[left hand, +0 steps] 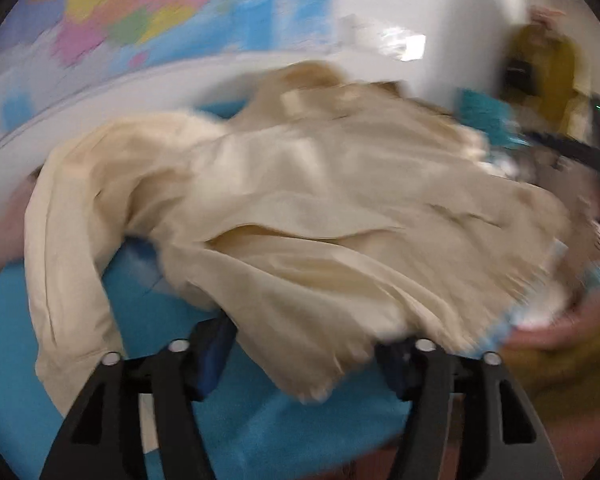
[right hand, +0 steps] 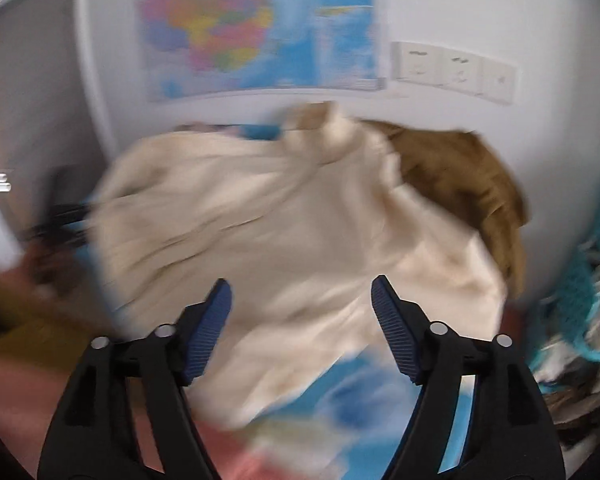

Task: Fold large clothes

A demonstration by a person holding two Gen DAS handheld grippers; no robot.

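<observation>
Spreading comes first, I judge: through the left wrist view the cream garment [left hand: 300, 208] lies rumpled across the middle of the frame on the blue cover [left hand: 260, 432], its hem draped over my left gripper [left hand: 304, 354] at bottom centre. My fingers there stand wide, holding nothing. I should take one layer at the hem.

Through the right wrist view my right gripper [right hand: 301, 320] points level at the garment [right hand: 284, 220] in mid-frame, fingers wide and empty, brown cloth [right hand: 460, 176] upper right.

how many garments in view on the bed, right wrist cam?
2 clear: cream garment spread mid-frame, ahead of the open right tongs; brown garment behind it at the wall. More may be hidden beneath.
</observation>
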